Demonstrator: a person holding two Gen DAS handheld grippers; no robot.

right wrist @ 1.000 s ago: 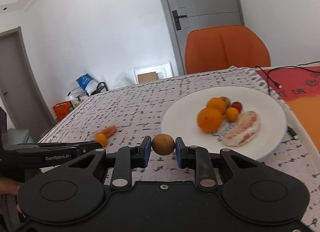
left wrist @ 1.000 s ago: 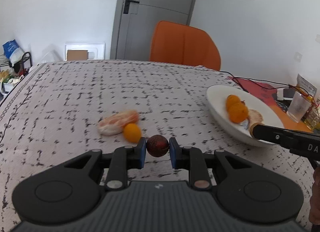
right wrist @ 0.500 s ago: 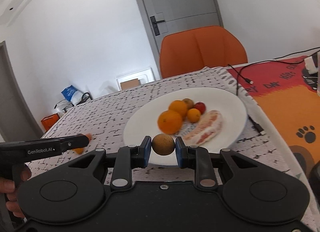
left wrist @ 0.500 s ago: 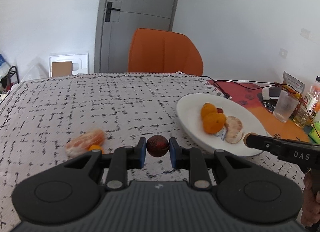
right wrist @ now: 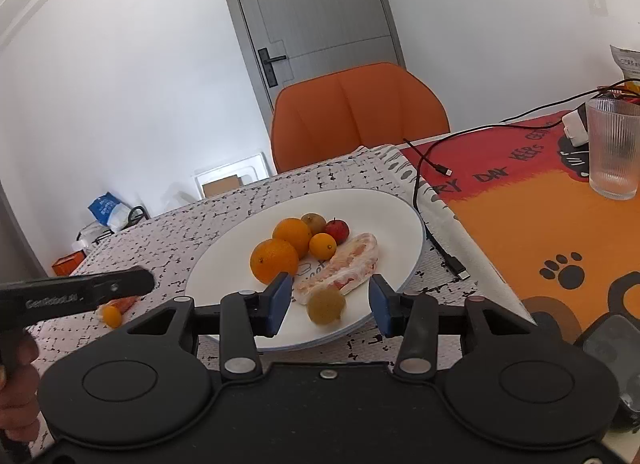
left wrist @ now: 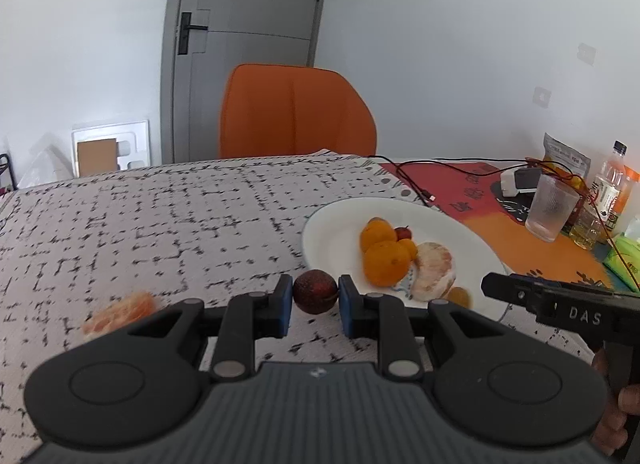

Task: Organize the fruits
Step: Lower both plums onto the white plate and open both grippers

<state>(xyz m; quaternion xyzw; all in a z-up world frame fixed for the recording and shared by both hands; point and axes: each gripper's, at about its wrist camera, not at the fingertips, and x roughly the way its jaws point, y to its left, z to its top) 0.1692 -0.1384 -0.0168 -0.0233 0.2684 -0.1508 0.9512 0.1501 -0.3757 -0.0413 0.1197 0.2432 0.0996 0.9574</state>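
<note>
Over the white plate (right wrist: 404,220), the right gripper (right wrist: 329,304) was opening, its pads clear of the brown fruit (right wrist: 326,306); the left gripper (left wrist: 316,298), clamping a dark fruit (left wrist: 315,291), likely delivers next.

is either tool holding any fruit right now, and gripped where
Left tool holds a dark red fruit by its two sides. Right tool is opening; the brownish fruit sits loose between its pads.

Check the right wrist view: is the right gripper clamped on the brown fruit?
No, the right gripper jaws are opening, clear of the brown fruit over the plate.

A glossy white plate (right wrist: 404,224) sits on matt woven cloth (right wrist: 168,240); the glass (right wrist: 614,148) is ribbed.
</note>
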